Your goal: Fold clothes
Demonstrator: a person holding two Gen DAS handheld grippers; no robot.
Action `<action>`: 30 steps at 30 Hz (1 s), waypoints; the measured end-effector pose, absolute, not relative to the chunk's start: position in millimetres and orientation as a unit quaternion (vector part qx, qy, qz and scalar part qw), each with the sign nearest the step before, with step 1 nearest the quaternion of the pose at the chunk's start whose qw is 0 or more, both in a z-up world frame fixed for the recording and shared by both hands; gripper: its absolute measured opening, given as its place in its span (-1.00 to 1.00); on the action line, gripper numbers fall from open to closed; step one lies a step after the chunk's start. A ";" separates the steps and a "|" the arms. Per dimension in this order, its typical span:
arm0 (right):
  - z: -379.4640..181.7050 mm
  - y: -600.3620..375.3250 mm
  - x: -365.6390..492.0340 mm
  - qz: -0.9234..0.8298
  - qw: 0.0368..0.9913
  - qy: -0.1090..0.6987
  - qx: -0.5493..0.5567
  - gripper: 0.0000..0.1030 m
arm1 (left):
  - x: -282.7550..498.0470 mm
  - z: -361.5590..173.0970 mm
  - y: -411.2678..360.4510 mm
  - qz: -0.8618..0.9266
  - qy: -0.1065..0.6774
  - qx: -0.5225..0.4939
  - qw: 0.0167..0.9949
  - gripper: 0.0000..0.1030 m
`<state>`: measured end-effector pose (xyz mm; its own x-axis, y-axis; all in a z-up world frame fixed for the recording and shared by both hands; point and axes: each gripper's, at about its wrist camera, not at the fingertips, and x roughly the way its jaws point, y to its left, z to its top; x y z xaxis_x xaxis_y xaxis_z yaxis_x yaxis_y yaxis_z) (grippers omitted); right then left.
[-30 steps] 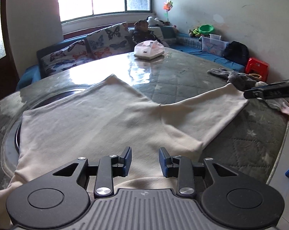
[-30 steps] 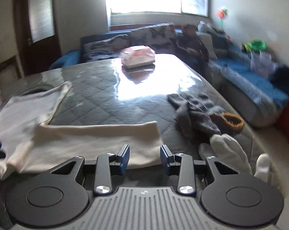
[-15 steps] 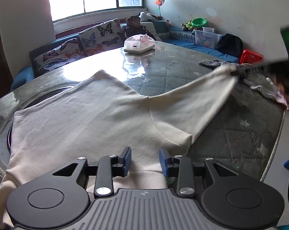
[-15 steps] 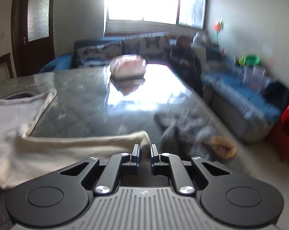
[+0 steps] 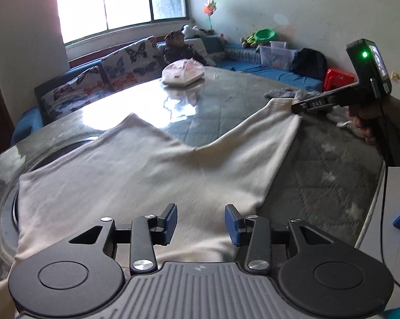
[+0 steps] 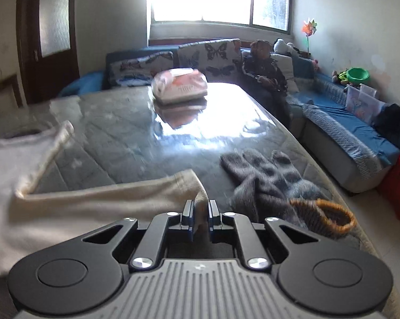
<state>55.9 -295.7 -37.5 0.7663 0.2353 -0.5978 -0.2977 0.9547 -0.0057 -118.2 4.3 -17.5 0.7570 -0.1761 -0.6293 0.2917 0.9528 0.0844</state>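
Observation:
A cream long-sleeved top (image 5: pixel 125 175) lies spread flat on the grey quilted table (image 5: pixel 327 175). My left gripper (image 5: pixel 201 223) is open and empty, hovering over the top's near hem. My right gripper (image 6: pixel 200 216) is shut on the cuff of the cream sleeve (image 6: pixel 200 199) and holds it lifted off the table. In the left wrist view the right gripper (image 5: pixel 297 107) shows at the far right, pinching the sleeve end (image 5: pixel 282 111), which is stretched out toward it.
A grey knit garment with an orange-trimmed cuff (image 6: pixel 269 180) lies right of the sleeve, near the table's right edge. A pink-and-white tissue pack (image 6: pixel 180 85) sits at the far side. A blue sofa (image 6: pixel 354 133) and a red stool (image 5: pixel 338 78) stand beyond.
My right gripper has closed on the sleeve cuff and raised it, pulling the sleeve taut. My left gripper stays open over the hem and has shifted a little.

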 end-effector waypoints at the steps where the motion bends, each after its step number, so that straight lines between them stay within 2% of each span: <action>1: -31.0 -296.4 55.1 0.147 0.939 0.307 -0.045 -0.83 | -116.5 -18.9 1.7 -0.129 0.324 0.089 0.933 -0.17; 9: 28.8 -282.2 39.5 0.198 0.943 0.265 -0.033 -0.83 | -114.3 -30.5 -9.1 -0.145 0.316 0.094 0.933 -0.17; 13: 70.8 -252.6 24.9 0.252 0.938 0.232 -0.044 -0.83 | -124.4 -17.2 11.0 -0.132 0.301 0.070 0.942 -0.06; 17: 96.9 -207.7 7.6 0.312 0.923 0.213 -0.073 -0.83 | -139.1 -8.3 42.9 -0.095 0.292 0.044 0.951 -0.05; 23: 100.0 -128.1 -11.8 0.404 0.883 0.211 -0.113 -0.83 | -165.2 -9.5 85.9 -0.043 0.289 0.009 0.956 -0.04; 30: 71.0 -41.7 -42.3 0.482 0.831 0.239 -0.143 -0.83 | -189.1 -16.4 118.1 -0.006 0.291 -0.024 0.956 -0.03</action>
<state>-42.3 -41.7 71.0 0.4209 0.7331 -0.5342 -0.8694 0.4940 -0.0071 -189.1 118.1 -16.4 0.8304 -0.0257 -0.5566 -0.0021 0.9988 -0.0492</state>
